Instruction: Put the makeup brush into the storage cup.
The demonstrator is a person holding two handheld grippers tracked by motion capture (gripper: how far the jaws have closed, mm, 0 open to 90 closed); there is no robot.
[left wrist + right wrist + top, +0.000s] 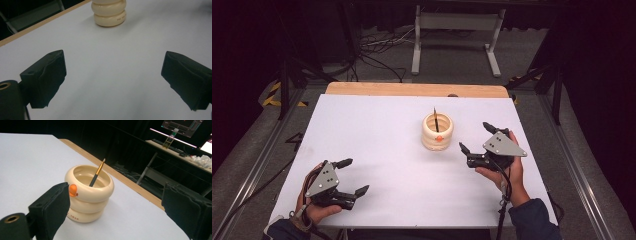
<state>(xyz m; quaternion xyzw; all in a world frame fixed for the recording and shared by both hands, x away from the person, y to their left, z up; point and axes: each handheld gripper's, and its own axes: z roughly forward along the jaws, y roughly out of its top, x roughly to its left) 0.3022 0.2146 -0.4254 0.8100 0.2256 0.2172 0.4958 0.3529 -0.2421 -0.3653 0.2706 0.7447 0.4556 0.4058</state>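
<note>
High view showed the white table (387, 150) as the largest thing in the scene, its pale surface laid over a wooden board whose edge (412, 89) ran along the far side. Beyond it stood a grey metal frame (457, 30) on the dark floor, with loose cables (377, 50) nearby.

Next in size came the two hand-held tools. The left gripper (357, 177) rested near the table's near left corner, held by the person's left hand (312, 205), with its jaws spread wide and nothing between them; the left gripper view confirmed this, with bare tabletop between the two black jaws. The right gripper (475, 136) sat on the right side of the table, held by the right hand (507, 172), its jaws also spread wide and empty. It lay just beside the holder, not touching it, as far as the views showed.

The cream ribbed holder (437, 131) stood upright a little right of the table's centre, toward the far half. In the right gripper view the holder (87, 195) appeared between and beyond the open jaws, closer to the left-hand jaw, with a small orange mark (72, 190) on its side.

Smallest was the pencil (436, 119), dark-bodied with a golden upper end, standing inside the holder and leaning against its rim (96, 173).
</note>
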